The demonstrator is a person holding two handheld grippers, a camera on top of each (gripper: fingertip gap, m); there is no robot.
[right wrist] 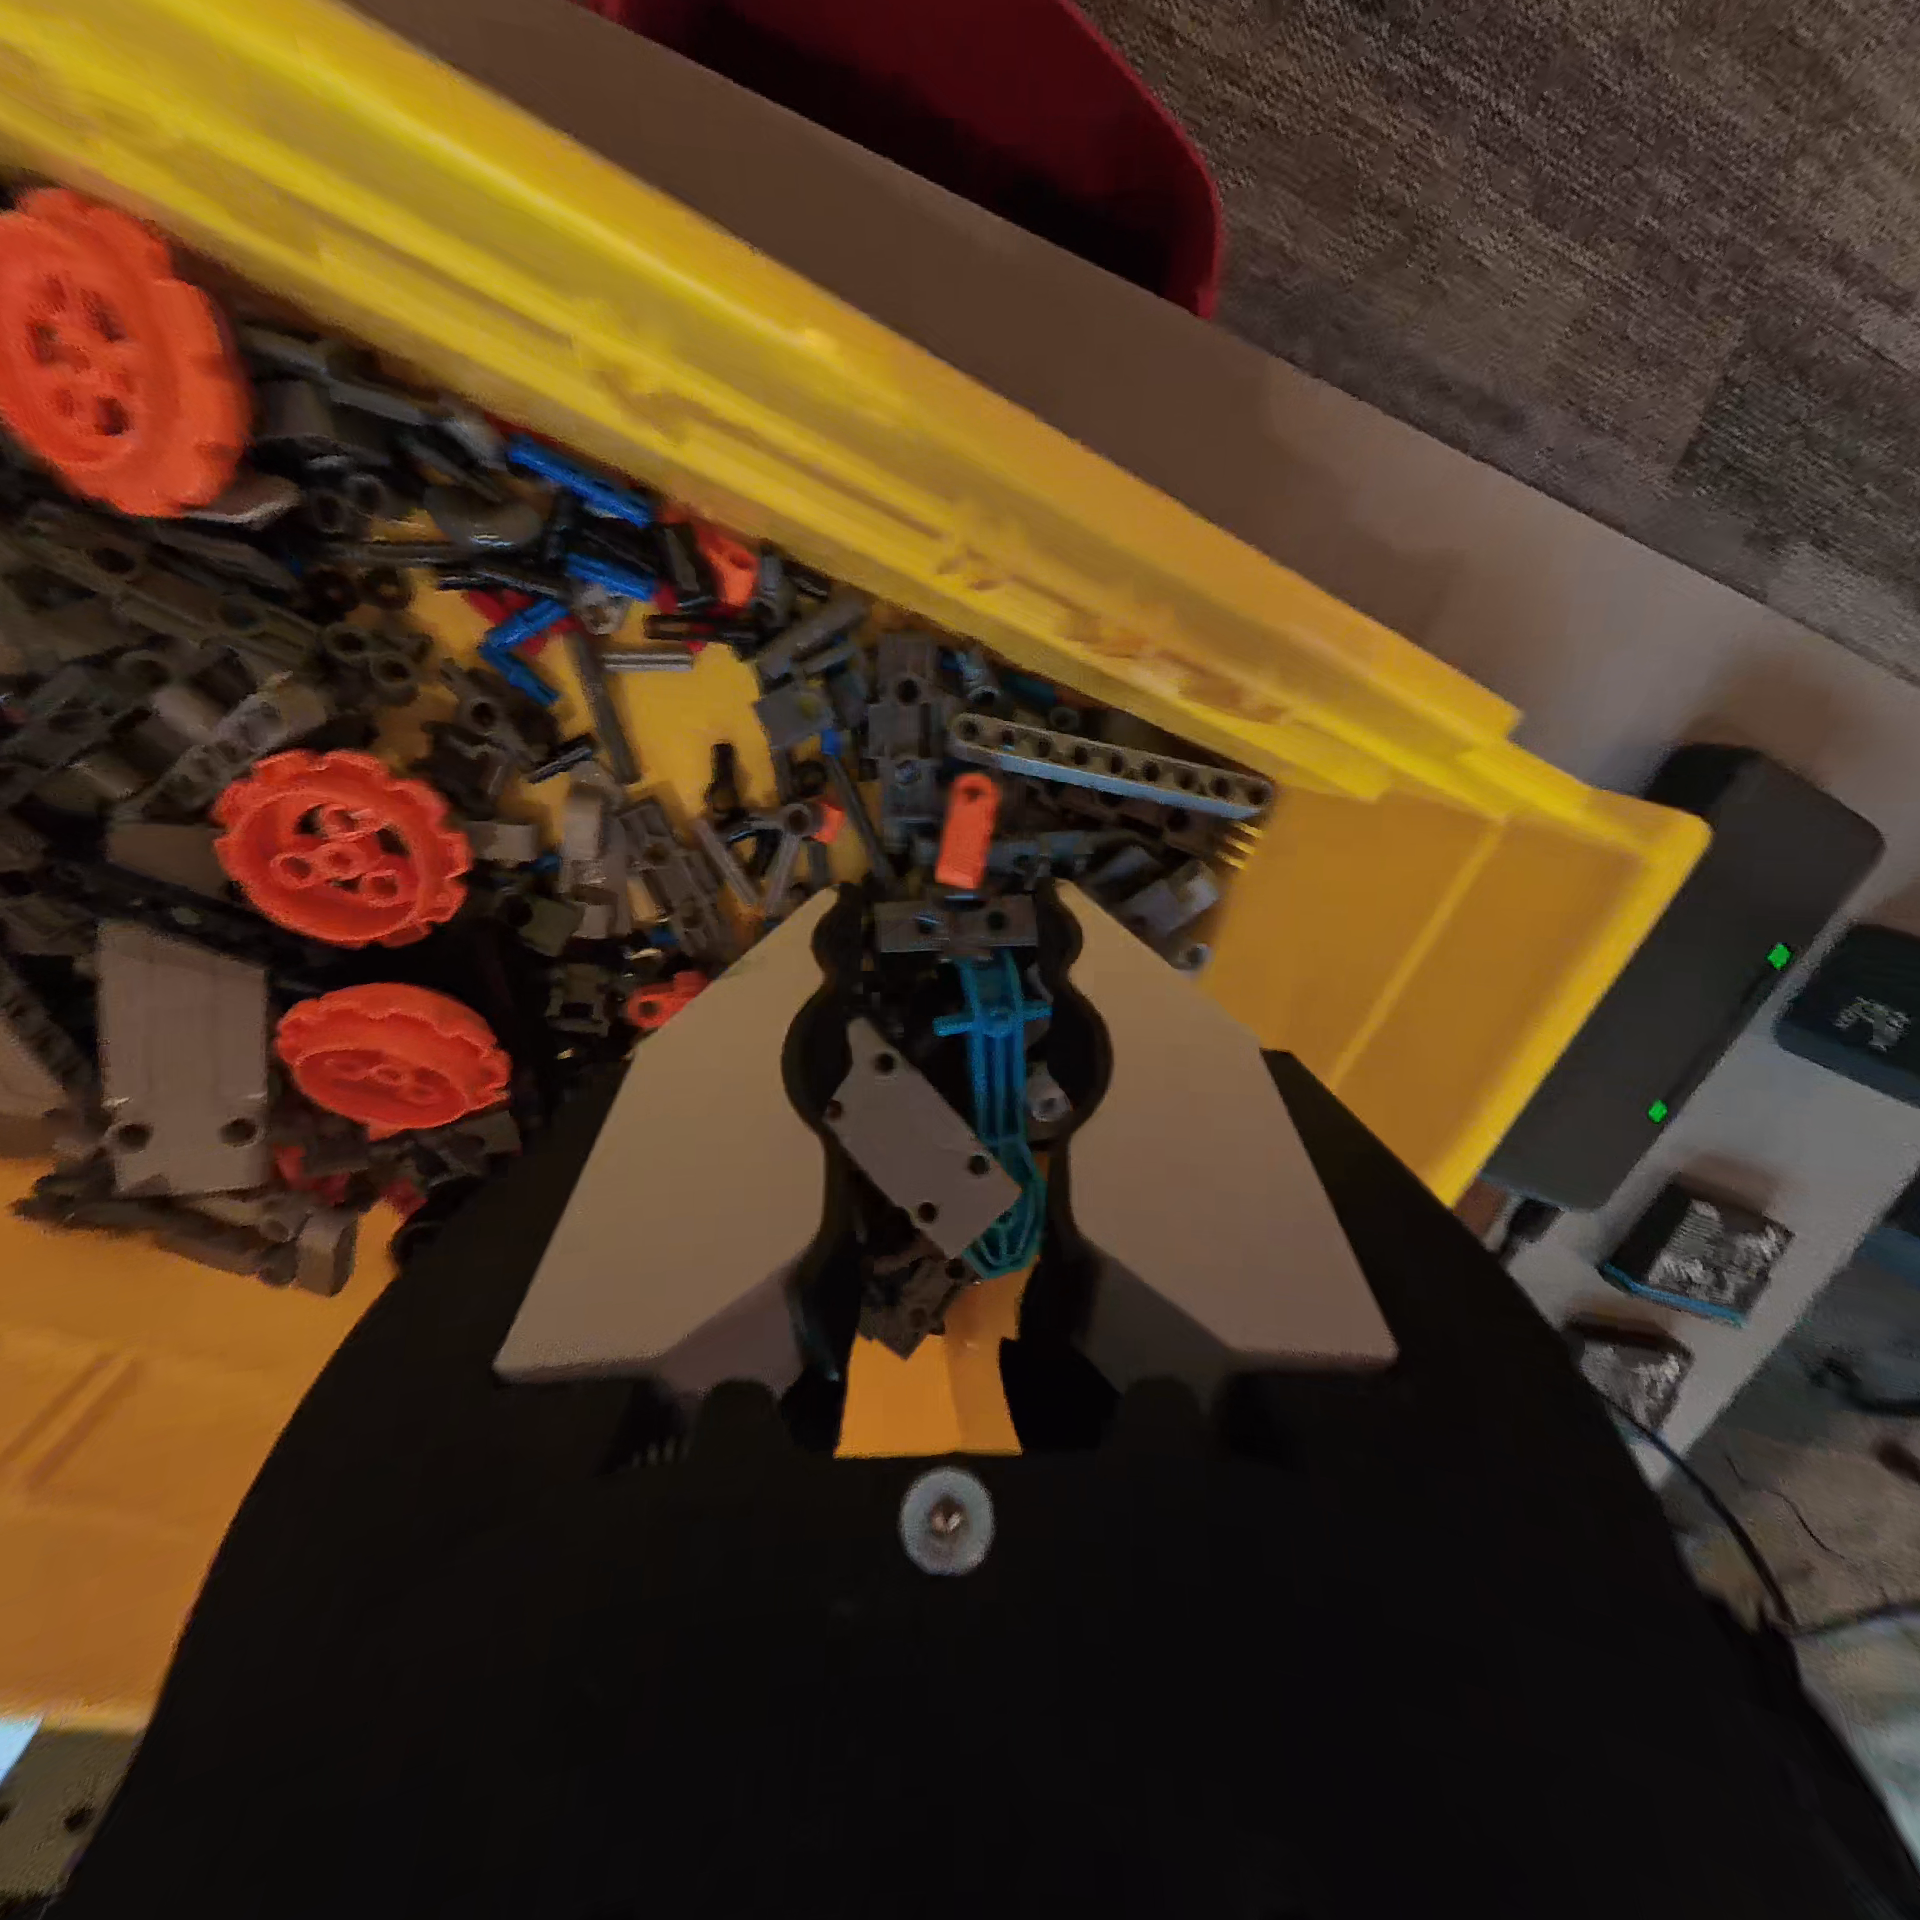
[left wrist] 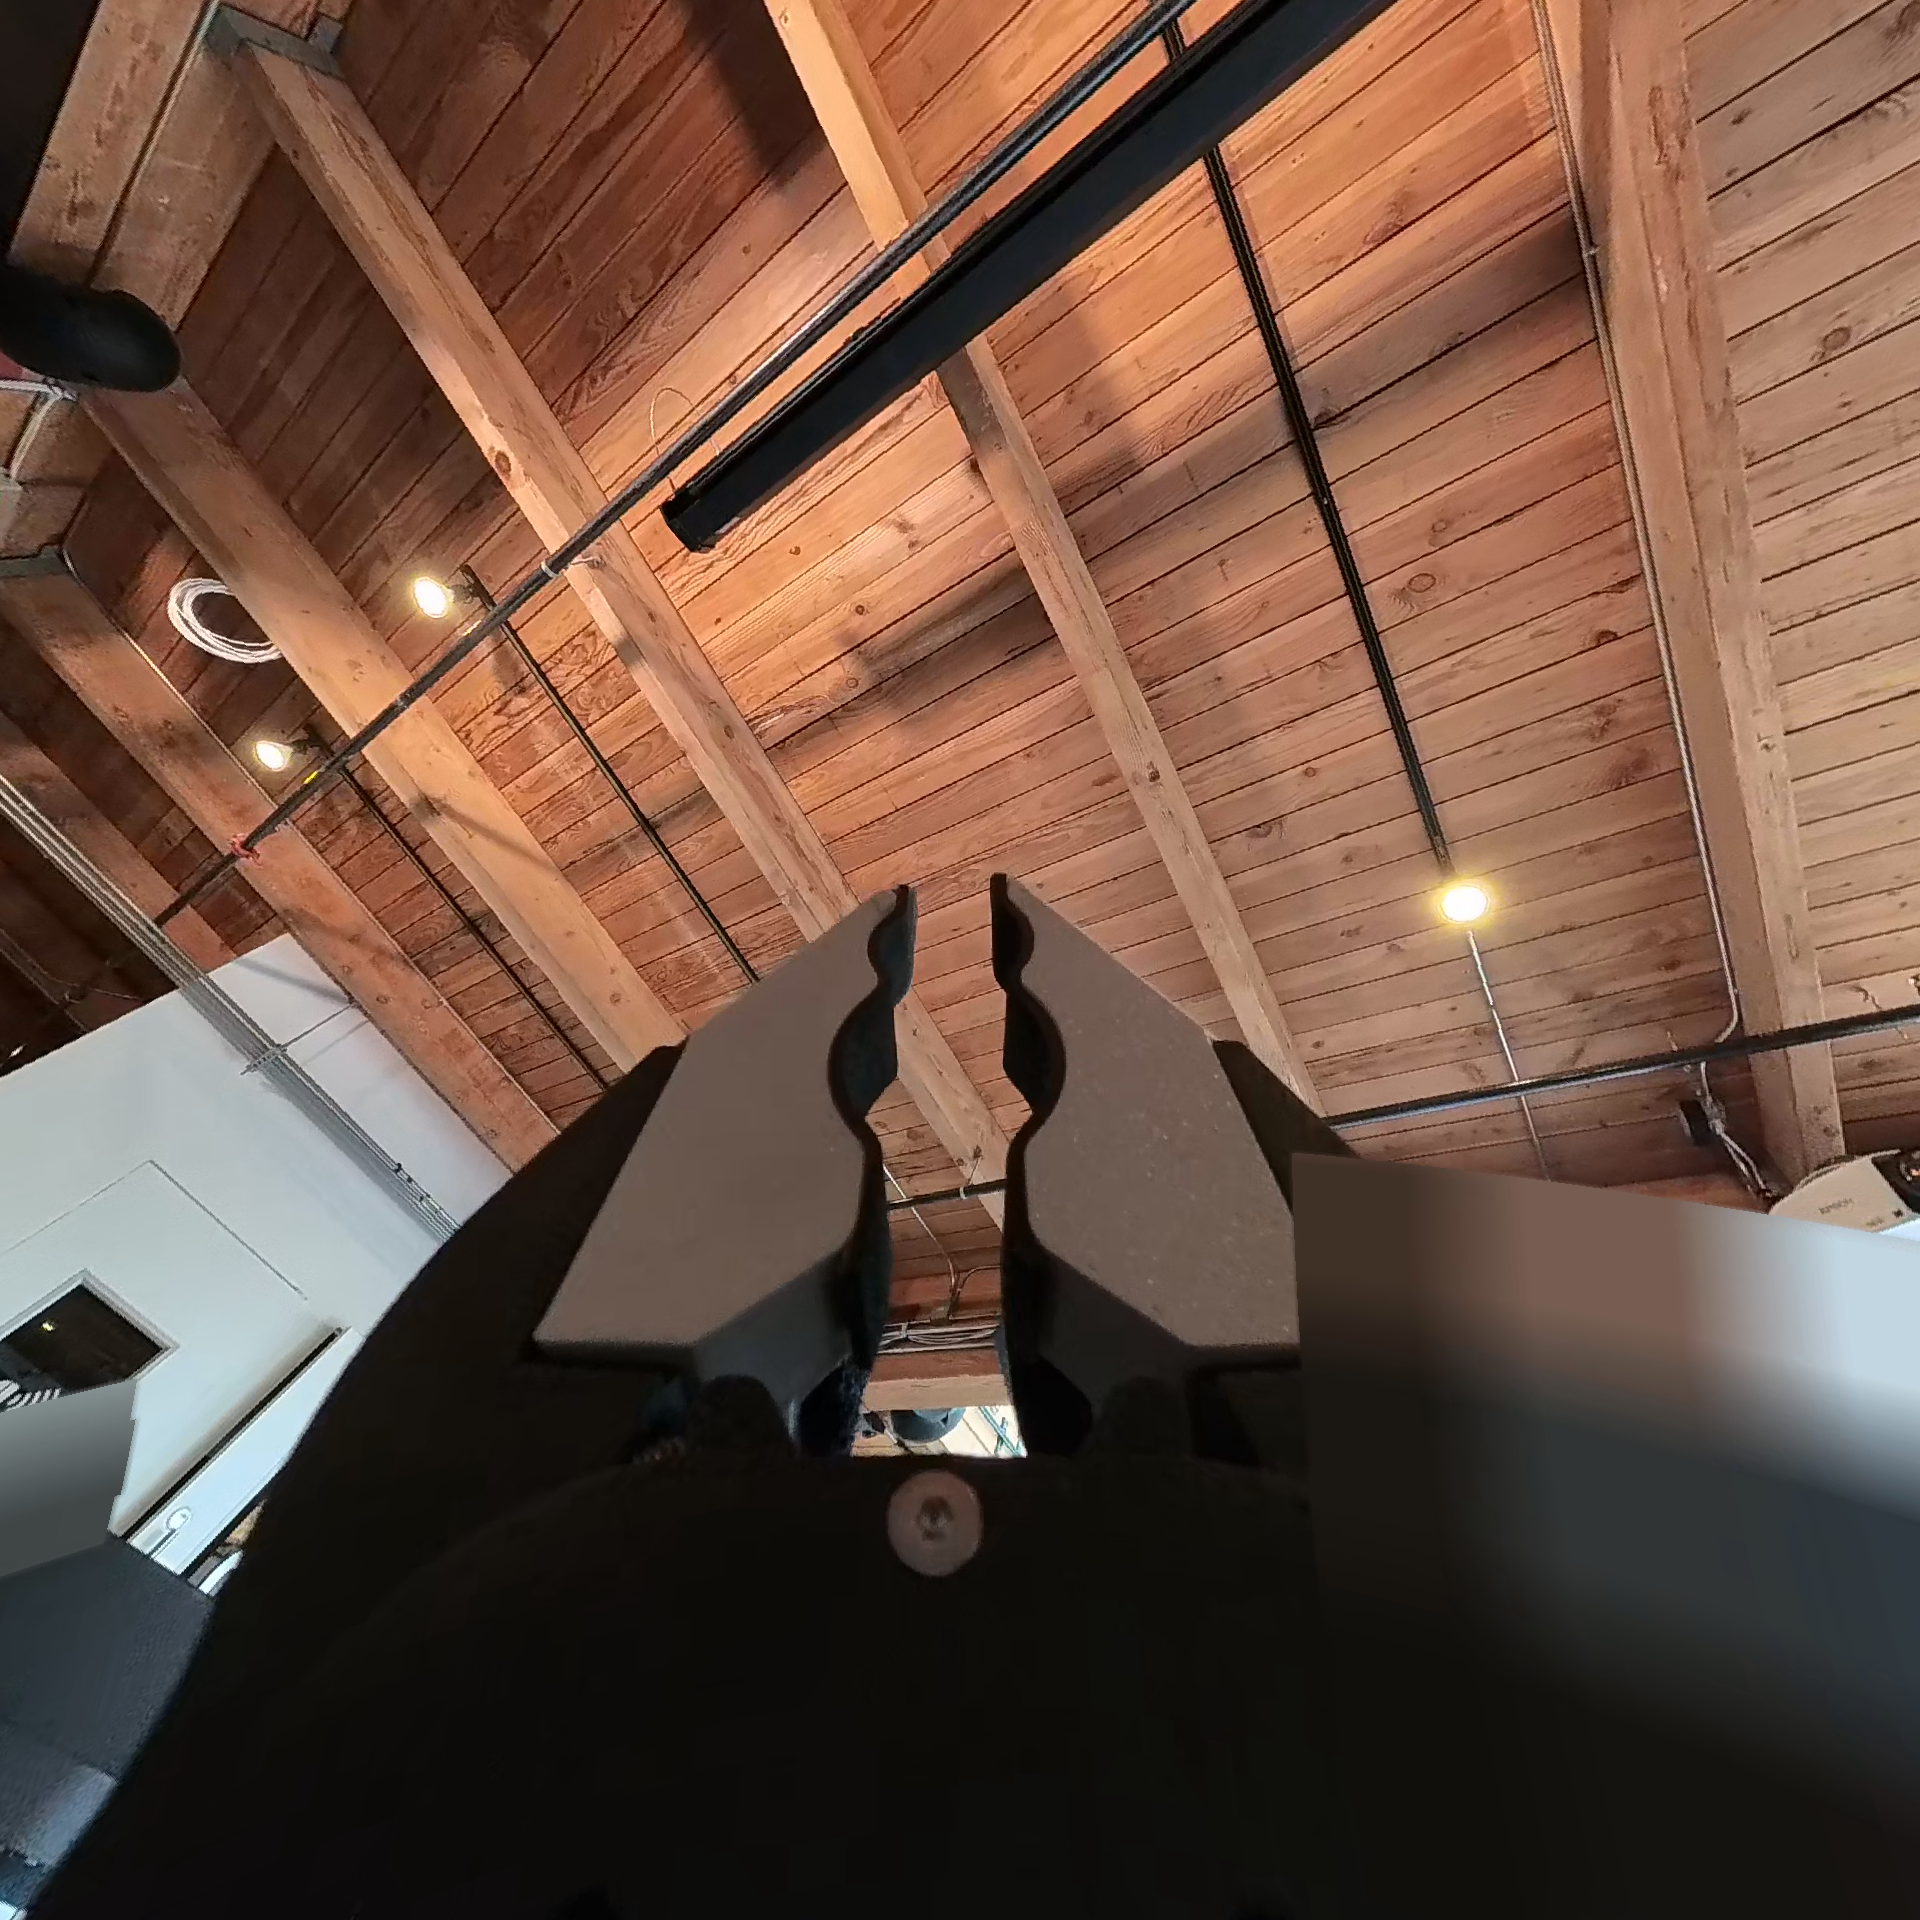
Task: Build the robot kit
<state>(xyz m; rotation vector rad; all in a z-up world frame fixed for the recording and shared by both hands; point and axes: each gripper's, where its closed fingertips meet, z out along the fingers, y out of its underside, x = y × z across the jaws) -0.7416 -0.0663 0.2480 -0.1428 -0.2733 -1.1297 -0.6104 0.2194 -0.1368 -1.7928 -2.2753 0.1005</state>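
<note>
Left gripper (left wrist: 951,899): points up at a plank ceiling (left wrist: 1039,520) with beams, jaws a narrow gap apart, holding nothing.

Right gripper (right wrist: 951,914): over a yellow bin (right wrist: 1455,914) near its right end wall, jaws parted. Whether they grip anything cannot be told. Between the fingers show a grey plate (right wrist: 920,1143) and a teal piece (right wrist: 1003,1091). Orange wheels (right wrist: 338,847) lie leftward among the parts.

left gripper (left wrist: 953,902): points steeply upward, jaws slightly parted, empty | right gripper (right wrist: 951,904): tilted downward, jaws spread wide
</note>
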